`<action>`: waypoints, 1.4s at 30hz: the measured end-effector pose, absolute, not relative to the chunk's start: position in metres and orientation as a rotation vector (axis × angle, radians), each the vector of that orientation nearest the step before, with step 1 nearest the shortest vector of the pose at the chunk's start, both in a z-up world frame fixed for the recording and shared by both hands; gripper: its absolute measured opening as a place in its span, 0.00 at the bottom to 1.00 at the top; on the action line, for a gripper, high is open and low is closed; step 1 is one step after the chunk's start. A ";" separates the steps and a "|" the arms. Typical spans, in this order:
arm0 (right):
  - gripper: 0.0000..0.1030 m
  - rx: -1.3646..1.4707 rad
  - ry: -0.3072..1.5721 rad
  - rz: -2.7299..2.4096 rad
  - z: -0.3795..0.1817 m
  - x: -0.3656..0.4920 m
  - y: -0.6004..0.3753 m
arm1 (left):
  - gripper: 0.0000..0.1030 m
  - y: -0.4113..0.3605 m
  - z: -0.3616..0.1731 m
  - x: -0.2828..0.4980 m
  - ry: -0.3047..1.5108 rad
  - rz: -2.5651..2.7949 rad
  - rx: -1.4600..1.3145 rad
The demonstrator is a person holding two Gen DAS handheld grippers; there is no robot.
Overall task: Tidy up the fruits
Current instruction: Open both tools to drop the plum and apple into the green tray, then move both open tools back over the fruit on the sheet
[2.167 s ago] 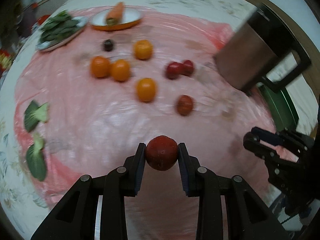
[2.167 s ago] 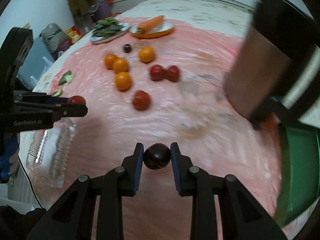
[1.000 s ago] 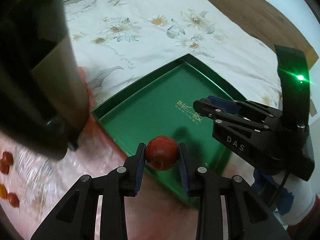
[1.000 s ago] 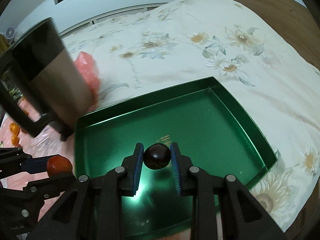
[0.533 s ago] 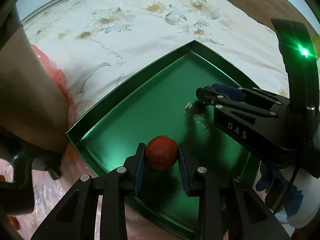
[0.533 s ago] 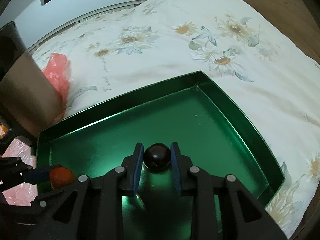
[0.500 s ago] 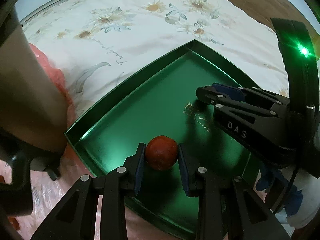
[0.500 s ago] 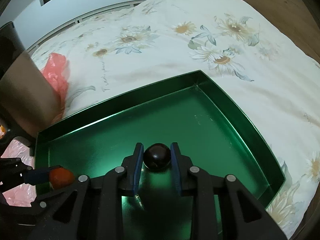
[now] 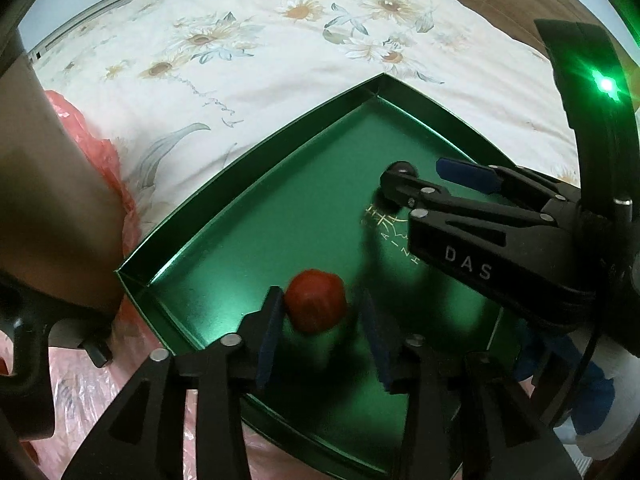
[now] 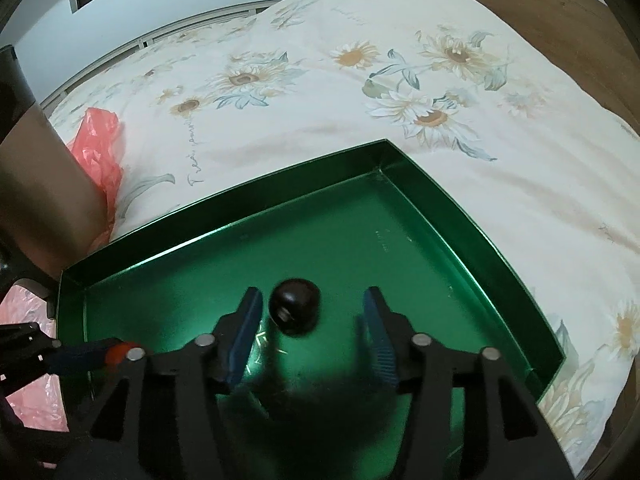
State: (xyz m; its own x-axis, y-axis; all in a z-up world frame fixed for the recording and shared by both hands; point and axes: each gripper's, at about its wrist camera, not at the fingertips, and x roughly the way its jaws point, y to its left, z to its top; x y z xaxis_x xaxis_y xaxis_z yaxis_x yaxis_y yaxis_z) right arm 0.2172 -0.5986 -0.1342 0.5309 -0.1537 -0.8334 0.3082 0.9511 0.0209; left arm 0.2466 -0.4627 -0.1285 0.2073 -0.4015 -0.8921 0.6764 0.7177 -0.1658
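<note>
A shallow green tray [image 9: 248, 160] lies on the floral sheet under both grippers. My left gripper [image 9: 320, 320] hangs over its near left corner with its jaws opening. A red fruit [image 9: 316, 300] sits blurred between them, beside the left pad, with a gap to the right pad. My right gripper [image 10: 312, 320] stands over the tray's middle, jaws opening wide. A dark, nearly black fruit [image 10: 295, 306] lies loose between its fingers, touching neither pad. The right gripper [image 9: 432, 172] also shows in the left wrist view, and the left gripper [image 10: 116, 354] at the right wrist view's lower left.
A tall metal jug [image 9: 48, 200] with a black handle stands just left of the tray on a pink plastic sheet [image 9: 100, 152]. The floral bedsheet [image 10: 400, 80] spreads beyond the tray, with a wooden surface [image 10: 540, 8] behind. A blue glove and white sleeve [image 9: 592, 400] are at right.
Both grippers have opened over the green tray. The red fruit and the dark fruit, gripped half a second ago, now sit loose between the pads. The hands have stayed in place.
</note>
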 end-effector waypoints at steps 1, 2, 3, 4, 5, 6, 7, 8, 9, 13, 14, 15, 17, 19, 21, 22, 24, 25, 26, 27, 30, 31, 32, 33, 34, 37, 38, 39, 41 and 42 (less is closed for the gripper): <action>0.99 0.166 0.972 -0.275 -0.132 0.217 -0.596 | 0.41 -0.462 -0.127 0.245 1.128 -0.767 0.286; 0.99 0.161 0.971 -0.275 -0.130 0.217 -0.594 | 0.42 -0.462 -0.125 0.244 1.120 -0.769 0.289; 0.99 0.156 0.966 -0.273 -0.127 0.216 -0.593 | 0.44 -0.462 -0.124 0.242 1.113 -0.771 0.292; 0.99 0.154 0.962 -0.273 -0.124 0.215 -0.591 | 0.47 -0.462 -0.122 0.241 1.106 -0.774 0.294; 0.99 0.153 0.955 -0.275 -0.120 0.213 -0.590 | 0.48 -0.461 -0.119 0.238 1.096 -0.777 0.297; 1.00 0.153 0.948 -0.279 -0.117 0.211 -0.589 | 0.50 -0.461 -0.117 0.237 1.090 -0.780 0.298; 1.00 0.153 0.944 -0.282 -0.114 0.210 -0.588 | 0.52 -0.460 -0.115 0.235 1.084 -0.784 0.299; 1.00 0.151 0.939 -0.287 -0.111 0.207 -0.587 | 0.53 -0.459 -0.113 0.233 1.078 -0.785 0.297; 1.00 0.150 0.935 -0.290 -0.108 0.205 -0.586 | 0.54 -0.457 -0.110 0.231 1.075 -0.786 0.293; 1.00 0.144 0.922 -0.300 -0.096 0.198 -0.582 | 0.55 -0.450 -0.101 0.225 1.067 -0.796 0.282; 1.00 0.144 0.919 -0.303 -0.093 0.196 -0.582 | 0.55 -0.448 -0.099 0.223 1.065 -0.799 0.282; 1.00 0.144 0.915 -0.307 -0.090 0.194 -0.581 | 0.55 -0.447 -0.098 0.221 1.063 -0.800 0.283; 1.00 0.144 0.911 -0.312 -0.086 0.191 -0.579 | 0.55 -0.443 -0.094 0.218 1.061 -0.804 0.280; 1.00 0.144 0.909 -0.314 -0.082 0.187 -0.577 | 0.55 -0.440 -0.091 0.215 1.058 -0.808 0.275; 1.00 0.140 0.908 -0.317 -0.080 0.183 -0.574 | 0.55 -0.437 -0.089 0.213 1.056 -0.812 0.274; 1.00 0.140 0.908 -0.318 -0.079 0.181 -0.574 | 0.56 -0.436 -0.088 0.212 1.054 -0.813 0.274; 1.00 0.144 0.908 -0.322 -0.078 0.177 -0.571 | 0.56 -0.434 -0.087 0.210 1.056 -0.816 0.273; 1.00 0.146 0.909 -0.323 -0.078 0.176 -0.571 | 0.56 -0.433 -0.086 0.209 1.059 -0.818 0.270; 1.00 0.149 0.910 -0.324 -0.077 0.174 -0.570 | 0.57 -0.432 -0.086 0.209 1.062 -0.819 0.267; 1.00 0.151 0.912 -0.323 -0.077 0.172 -0.569 | 0.57 -0.432 -0.086 0.210 1.064 -0.820 0.265; 1.00 0.149 0.916 -0.325 -0.076 0.167 -0.565 | 0.58 -0.429 -0.084 0.206 1.064 -0.827 0.265; 1.00 0.149 0.916 -0.325 -0.075 0.165 -0.563 | 0.59 -0.428 -0.083 0.205 1.064 -0.831 0.265; 1.00 0.147 0.916 -0.326 -0.075 0.164 -0.562 | 0.59 -0.427 -0.082 0.204 1.063 -0.836 0.266; 1.00 0.146 0.916 -0.326 -0.074 0.164 -0.561 | 0.59 -0.425 -0.081 0.202 1.062 -0.839 0.267; 1.00 0.145 0.915 -0.327 -0.073 0.162 -0.559 | 0.60 -0.423 -0.080 0.200 1.059 -0.840 0.270; 1.00 0.148 0.918 -0.323 -0.071 0.159 -0.553 | 0.62 -0.411 -0.076 0.194 1.058 -0.846 0.270; 1.00 0.147 0.919 -0.321 -0.070 0.157 -0.550 | 0.62 -0.408 -0.075 0.193 1.060 -0.848 0.269; 1.00 0.147 0.920 -0.316 -0.069 0.156 -0.547 | 0.62 -0.404 -0.074 0.191 1.063 -0.852 0.268; 1.00 0.149 0.921 -0.307 -0.068 0.153 -0.541 | 0.62 -0.398 -0.074 0.187 1.061 -0.855 0.272; 1.00 0.149 0.922 -0.304 -0.067 0.152 -0.537 | 0.62 -0.395 -0.074 0.186 1.061 -0.853 0.277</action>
State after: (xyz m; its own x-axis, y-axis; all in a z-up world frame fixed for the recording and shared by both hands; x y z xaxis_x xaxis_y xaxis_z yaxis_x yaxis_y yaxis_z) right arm 0.1519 -0.5368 -0.0673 0.5653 -0.1938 -0.8018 0.3209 0.9471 -0.0026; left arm 0.1858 -0.3951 -0.0741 0.2130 -0.4794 -0.8513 0.7289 0.6582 -0.1883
